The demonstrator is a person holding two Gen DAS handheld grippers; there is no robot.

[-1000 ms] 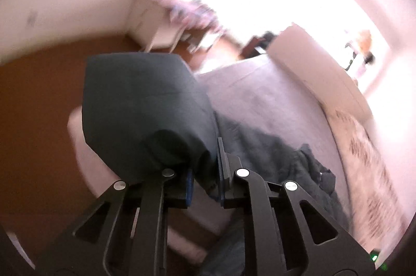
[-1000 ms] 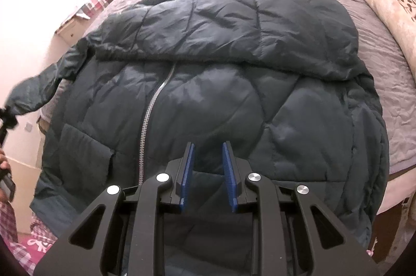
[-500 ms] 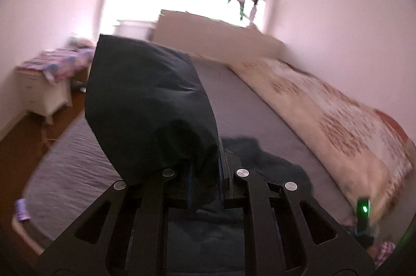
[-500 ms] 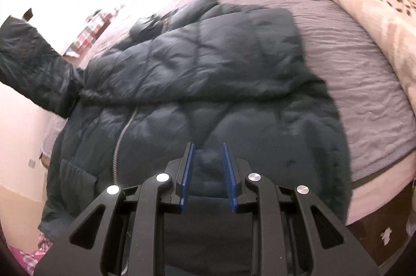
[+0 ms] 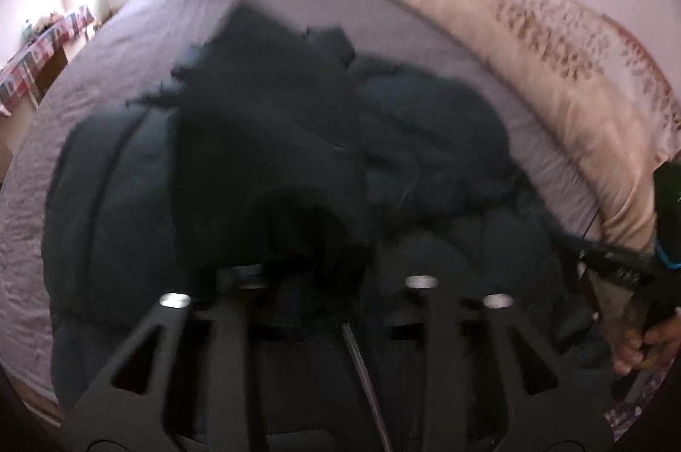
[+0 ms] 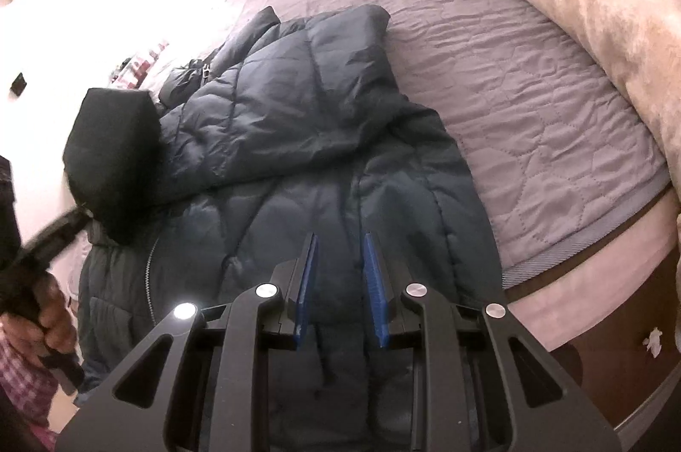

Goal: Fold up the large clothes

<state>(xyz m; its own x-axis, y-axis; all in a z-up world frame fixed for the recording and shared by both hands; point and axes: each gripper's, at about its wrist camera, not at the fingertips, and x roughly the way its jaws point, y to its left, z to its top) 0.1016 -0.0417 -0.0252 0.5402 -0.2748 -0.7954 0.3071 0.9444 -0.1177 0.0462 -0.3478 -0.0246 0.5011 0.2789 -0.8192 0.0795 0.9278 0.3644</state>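
Dark quilted jacket [image 6: 323, 162] on bed [image 6: 532, 77], left gripper [image 5: 315, 281] seemingly clamping sleeve [image 6: 113, 158], right gripper [image 6: 339, 281] fingers apart.

No legible text, label, brand or number anywhere in my two wrist views.

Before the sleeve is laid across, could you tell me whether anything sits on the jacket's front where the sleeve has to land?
Nothing visible does. The left hand-held gripper holds the dark padded sleeve over the dark teal quilted puffer jacket, whose front panel shows only its zipper.
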